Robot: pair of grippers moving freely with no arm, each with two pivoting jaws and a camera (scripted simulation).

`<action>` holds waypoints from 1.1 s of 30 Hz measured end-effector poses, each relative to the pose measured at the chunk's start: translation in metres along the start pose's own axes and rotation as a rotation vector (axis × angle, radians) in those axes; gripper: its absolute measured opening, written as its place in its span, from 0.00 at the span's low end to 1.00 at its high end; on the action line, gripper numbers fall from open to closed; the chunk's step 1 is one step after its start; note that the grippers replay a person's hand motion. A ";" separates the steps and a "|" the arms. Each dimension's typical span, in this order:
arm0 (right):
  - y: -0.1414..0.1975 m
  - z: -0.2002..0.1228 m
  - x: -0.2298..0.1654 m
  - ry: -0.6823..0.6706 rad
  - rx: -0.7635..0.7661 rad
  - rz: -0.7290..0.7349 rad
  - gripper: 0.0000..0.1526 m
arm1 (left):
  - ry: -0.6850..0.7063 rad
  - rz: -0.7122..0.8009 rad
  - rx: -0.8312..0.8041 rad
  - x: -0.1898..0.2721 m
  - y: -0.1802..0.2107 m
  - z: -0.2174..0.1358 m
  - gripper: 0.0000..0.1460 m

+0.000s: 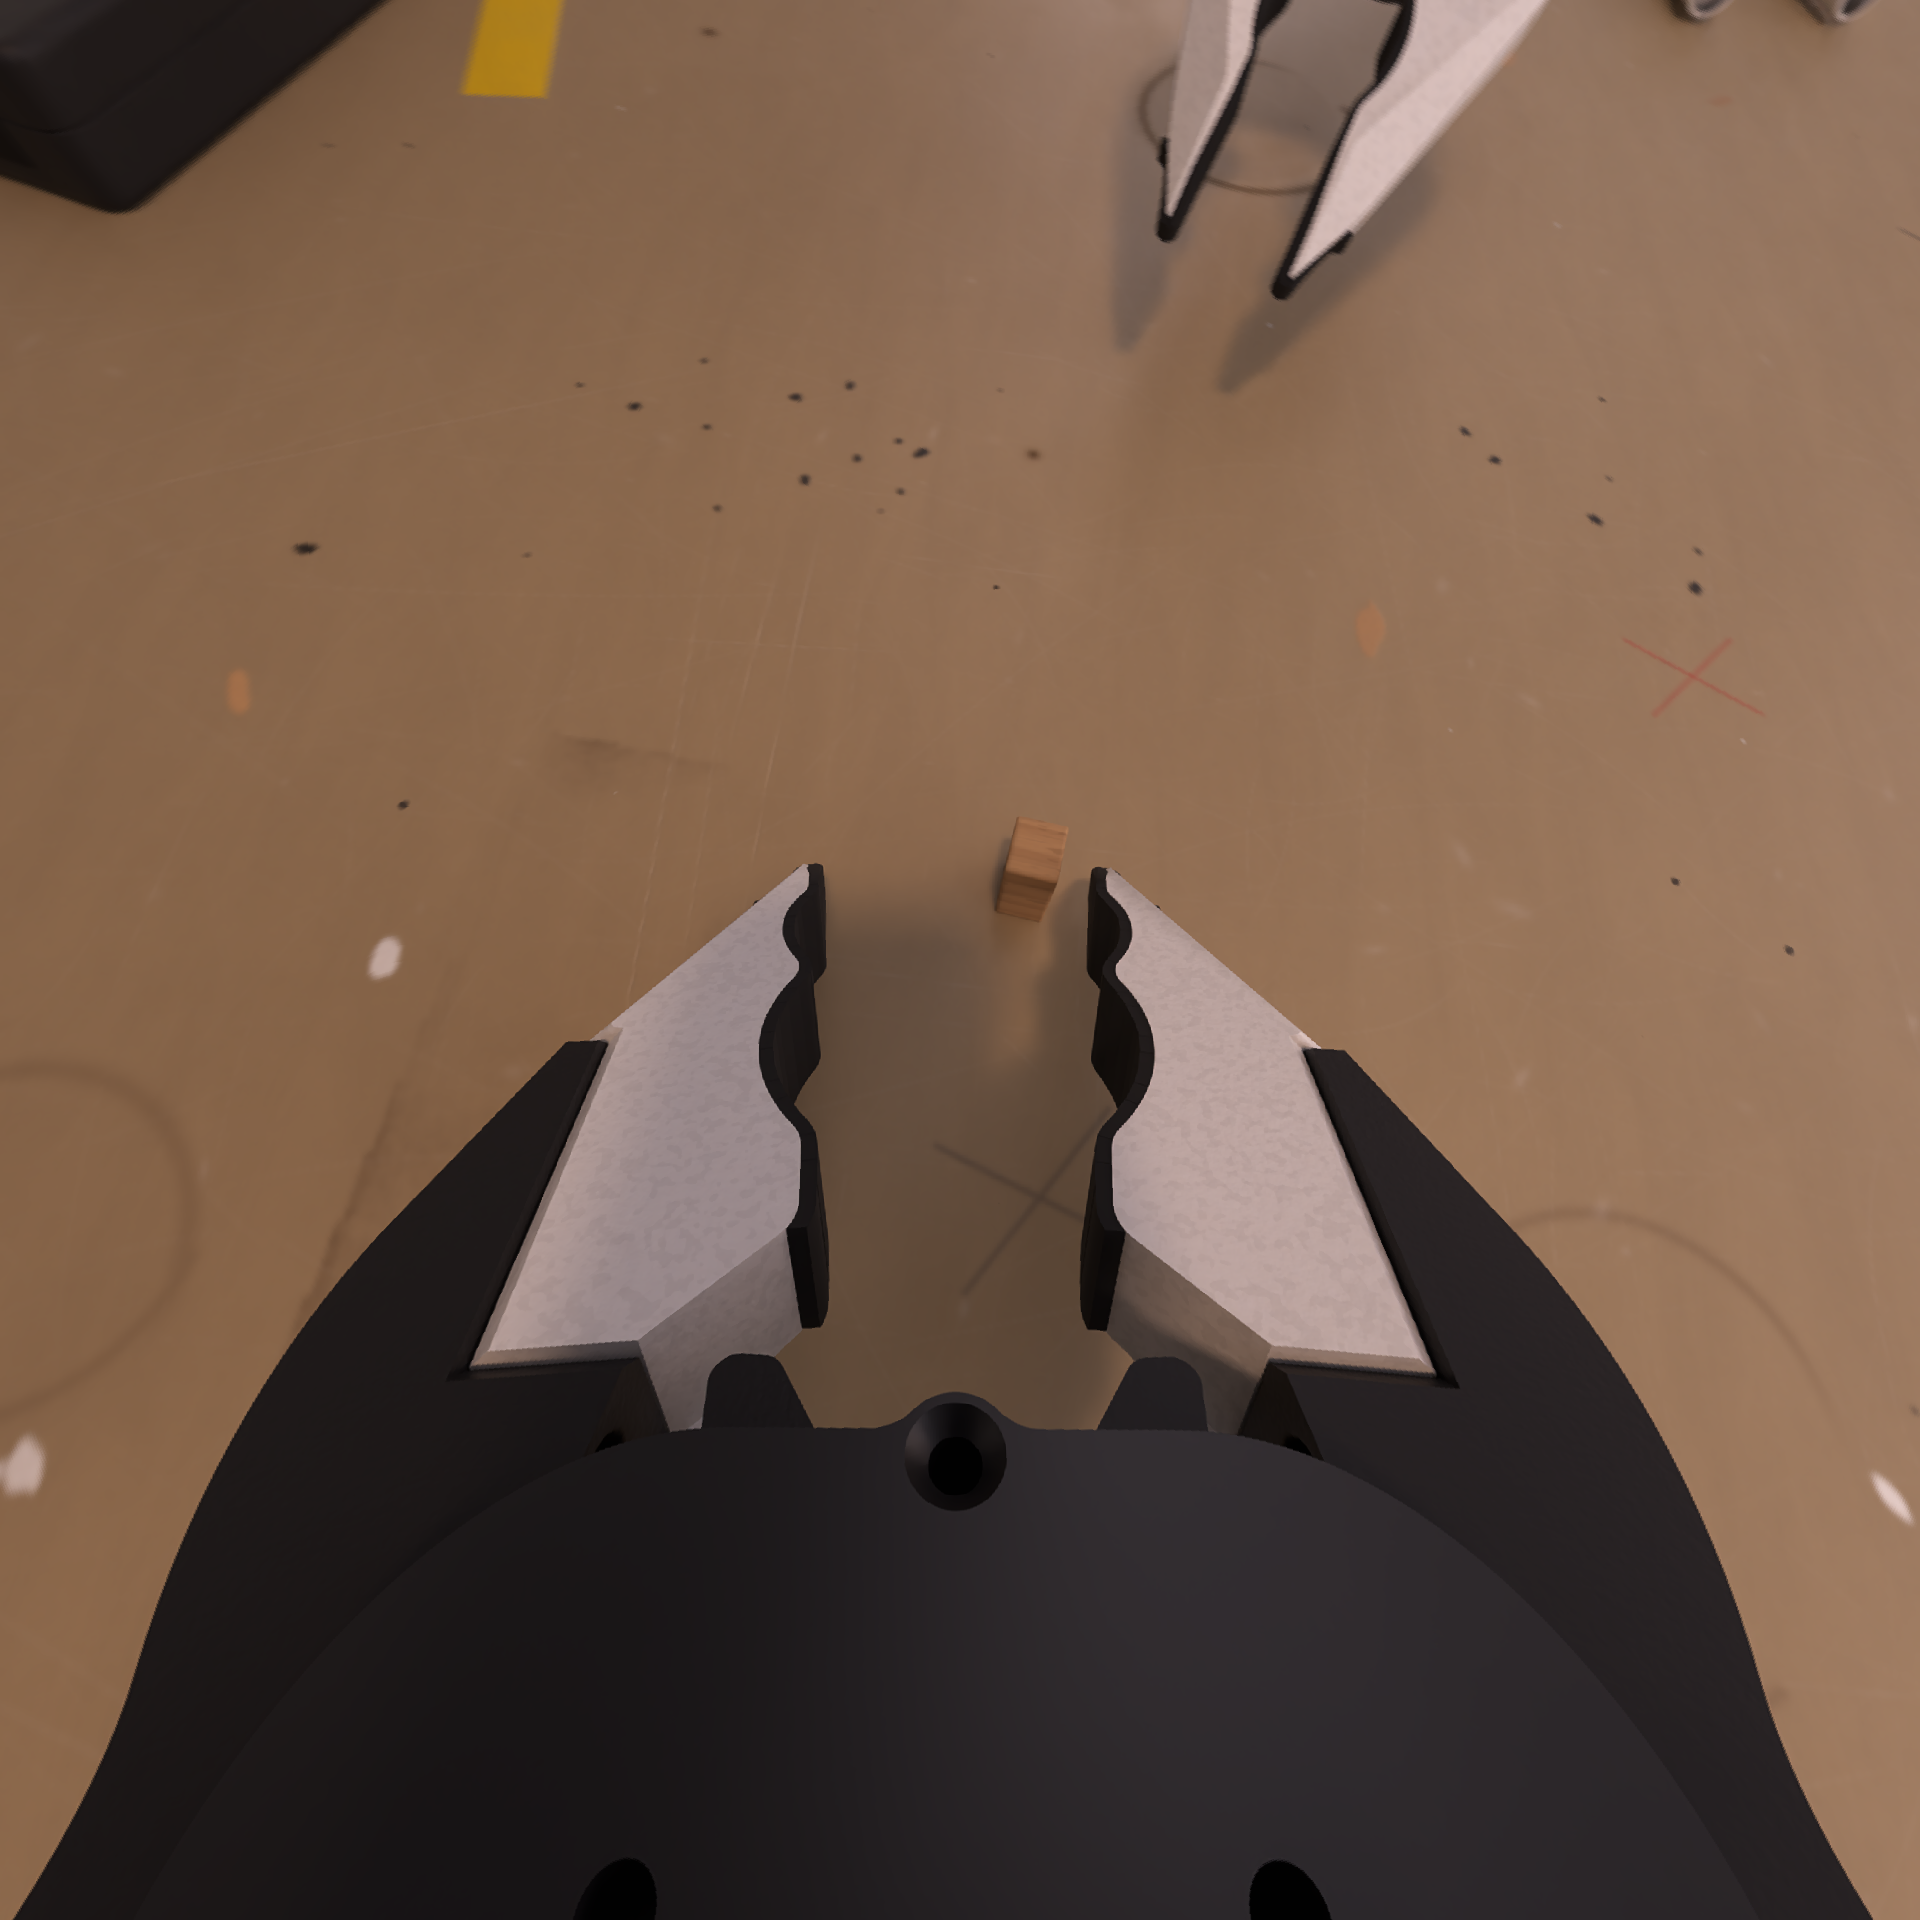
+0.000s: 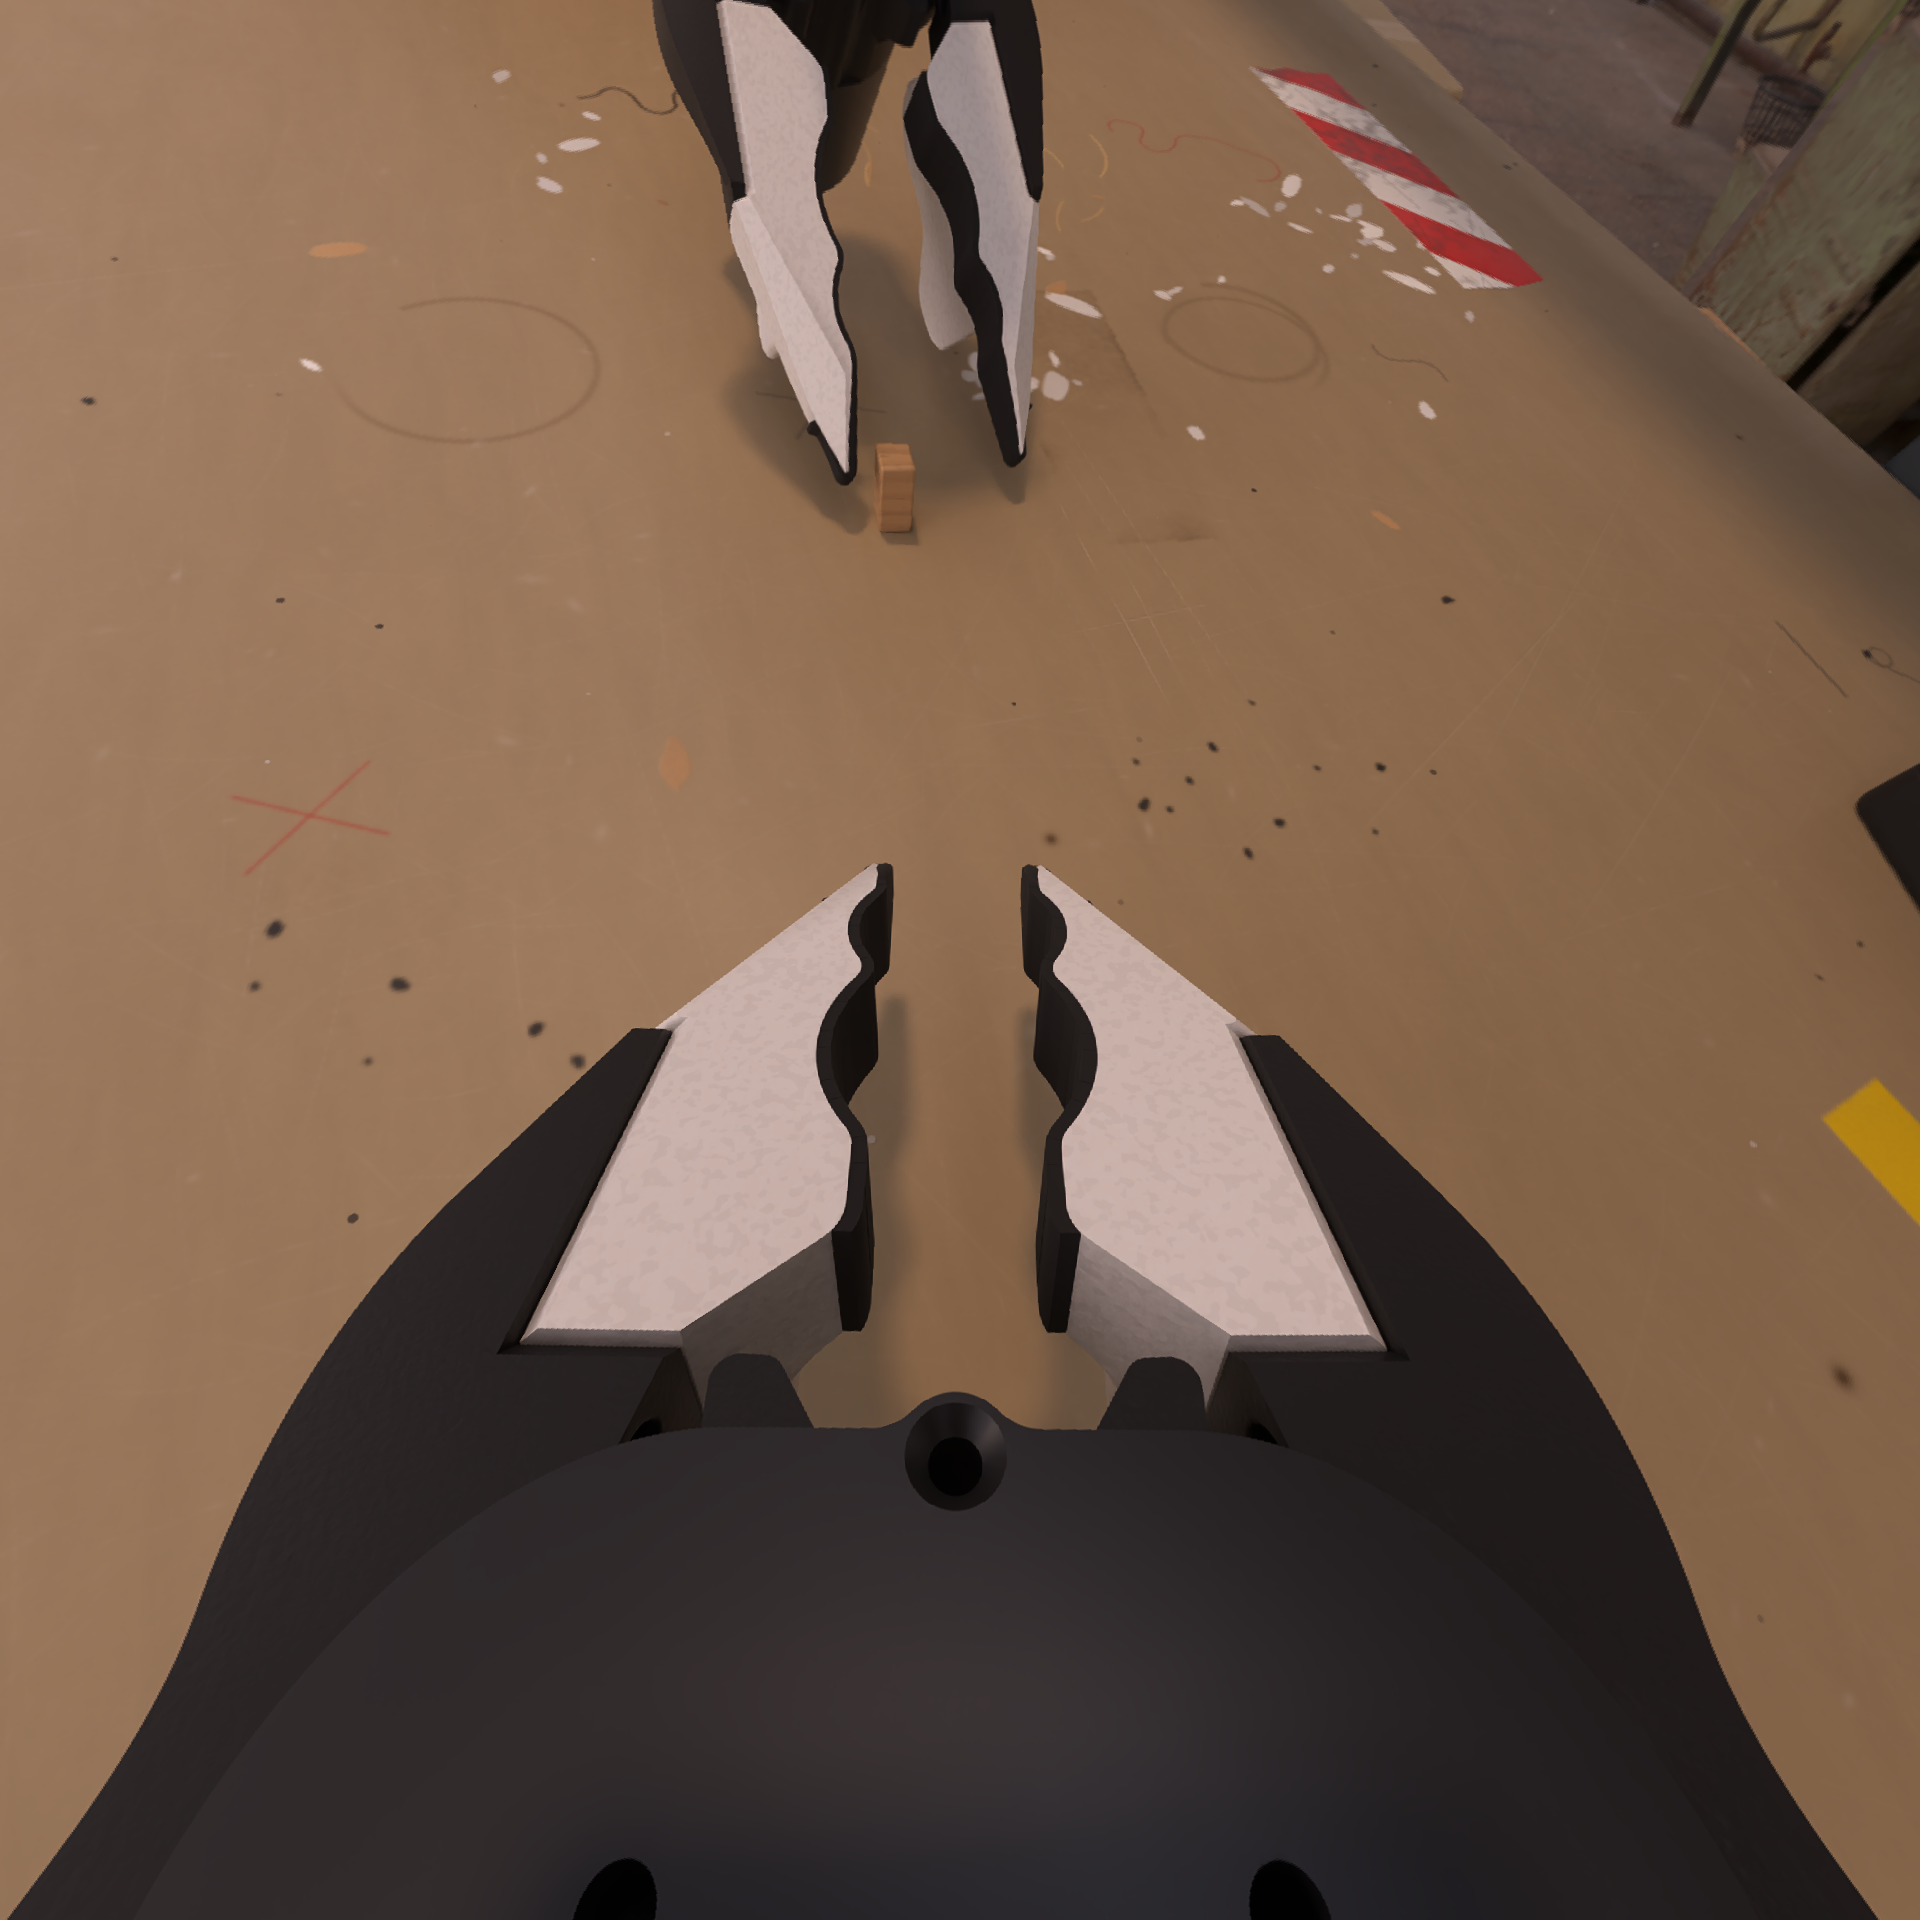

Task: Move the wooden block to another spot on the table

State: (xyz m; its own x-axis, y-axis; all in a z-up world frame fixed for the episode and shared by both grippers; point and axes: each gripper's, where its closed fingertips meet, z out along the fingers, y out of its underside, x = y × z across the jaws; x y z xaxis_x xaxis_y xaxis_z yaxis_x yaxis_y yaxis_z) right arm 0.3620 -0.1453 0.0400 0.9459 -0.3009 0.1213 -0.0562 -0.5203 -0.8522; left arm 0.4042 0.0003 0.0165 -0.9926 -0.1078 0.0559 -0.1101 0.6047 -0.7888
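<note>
A small wooden block [image 1: 1032,868] stands upright on the brown table [image 1: 520,623]. My left gripper [image 1: 956,883] is open, and the block sits just past its fingertips, closer to the right finger and apart from both. In the right wrist view the block [image 2: 894,486] stands far ahead, between the left gripper's [image 2: 928,470] fingertips. My right gripper [image 2: 956,878] is open and empty, low over the table and far from the block. It also shows at the top of the left wrist view [image 1: 1226,255].
A black case [image 1: 135,94] lies at the far left beside a yellow tape strip [image 1: 511,47]. A red-and-white striped strip [image 2: 1397,177] runs near the table's right edge [image 2: 1766,364]. Red crosses [image 1: 1691,677] and pencil circles mark the tabletop.
</note>
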 end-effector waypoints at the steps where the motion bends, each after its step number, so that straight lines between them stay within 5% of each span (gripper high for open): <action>1: 0.000 0.000 0.001 0.002 0.001 0.003 0.16 | 0.026 0.012 -0.009 0.001 0.000 0.002 0.35; 10: 0.004 0.002 0.001 -0.012 -0.007 0.013 0.16 | 0.062 0.094 -0.028 0.010 0.002 0.003 0.16; 17: 0.004 0.002 0.002 -0.011 -0.003 0.026 0.16 | 0.086 0.084 -0.005 0.004 -0.002 0.003 0.36; 25: 0.004 0.001 0.004 -0.002 -0.001 0.037 0.16 | 0.149 0.153 -0.058 0.016 -0.001 0.010 0.08; 33: 0.004 0.001 0.004 -0.002 -0.001 0.038 0.16 | 0.124 0.168 -0.071 0.019 0.002 0.006 0.07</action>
State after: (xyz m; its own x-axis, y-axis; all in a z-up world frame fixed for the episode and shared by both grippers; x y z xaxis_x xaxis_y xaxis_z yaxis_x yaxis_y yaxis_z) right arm 0.3660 -0.1480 0.0365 0.9439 -0.3184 0.0878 -0.0922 -0.5093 -0.8556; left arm 0.3855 -0.0046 0.0123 -0.9955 0.0944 0.0057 0.0583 0.6606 -0.7484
